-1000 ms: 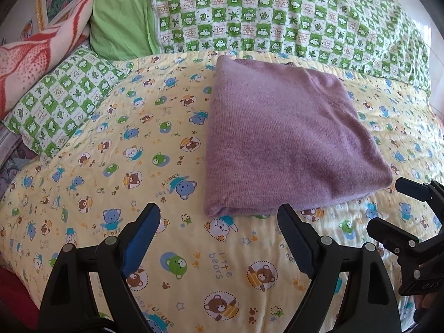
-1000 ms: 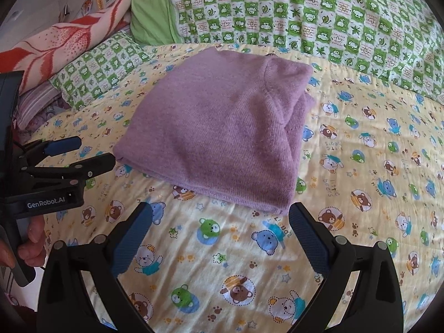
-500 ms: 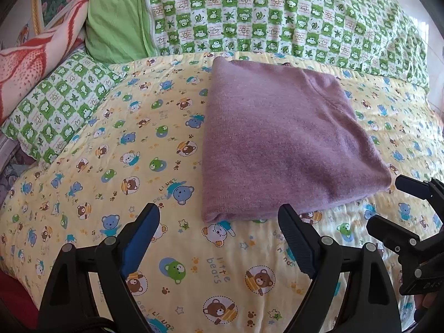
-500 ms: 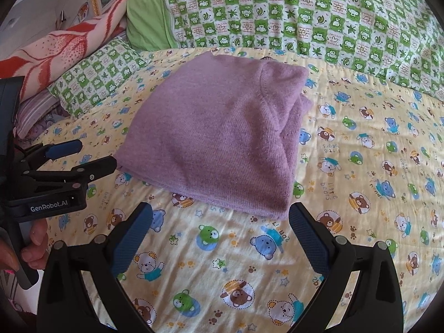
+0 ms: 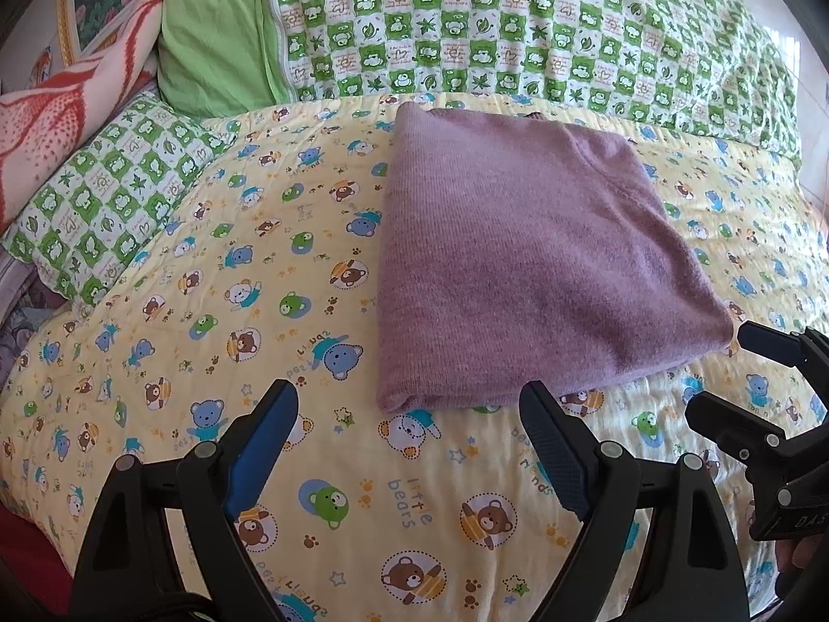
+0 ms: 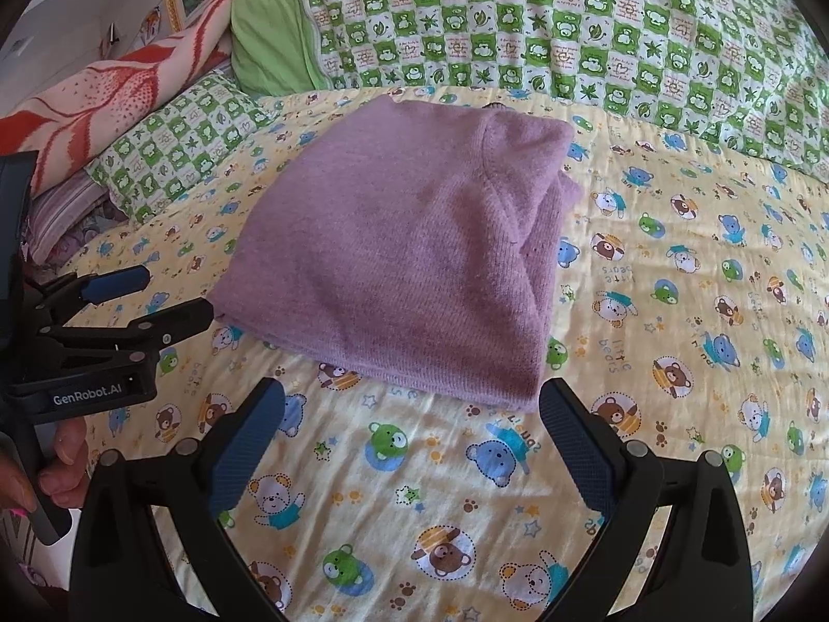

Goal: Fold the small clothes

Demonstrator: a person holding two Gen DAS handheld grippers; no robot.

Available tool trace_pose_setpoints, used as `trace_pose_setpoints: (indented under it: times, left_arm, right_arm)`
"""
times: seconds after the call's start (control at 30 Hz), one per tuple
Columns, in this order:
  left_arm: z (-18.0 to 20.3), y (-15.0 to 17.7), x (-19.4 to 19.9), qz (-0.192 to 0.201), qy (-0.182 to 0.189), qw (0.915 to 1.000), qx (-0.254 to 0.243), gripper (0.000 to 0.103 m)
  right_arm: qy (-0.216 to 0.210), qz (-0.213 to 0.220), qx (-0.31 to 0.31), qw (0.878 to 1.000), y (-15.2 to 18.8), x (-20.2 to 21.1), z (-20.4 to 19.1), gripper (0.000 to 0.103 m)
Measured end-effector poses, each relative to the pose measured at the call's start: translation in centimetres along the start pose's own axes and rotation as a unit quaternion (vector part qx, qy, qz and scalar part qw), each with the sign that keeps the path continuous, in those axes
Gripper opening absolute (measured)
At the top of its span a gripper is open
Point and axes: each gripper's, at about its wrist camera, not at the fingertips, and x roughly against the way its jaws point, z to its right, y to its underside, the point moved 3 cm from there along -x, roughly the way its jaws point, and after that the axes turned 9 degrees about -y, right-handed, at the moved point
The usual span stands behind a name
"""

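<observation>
Folded purple sweater lies on bed, long axis running toward pillows; left gripper and right gripper, both spread and empty, flank its near edge, roughly equally close.

Folded purple sweater lying flat on bear-print quilt, toward its far edge beside green checked pillows. Left gripper spread wide, empty, just short of sweater's near edge. Right gripper at right edge.
</observation>
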Motion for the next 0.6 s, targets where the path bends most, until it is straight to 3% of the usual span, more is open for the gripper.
trace_pose_setpoints:
  times: [0.6]
  left_arm:
    - [-0.17,0.12,0.05,-0.002,0.001,1.0,-0.001,0.088]
  right_arm:
    - [0.002,0.005,-0.007,1.0,0.04,0.04,-0.59,0.099]
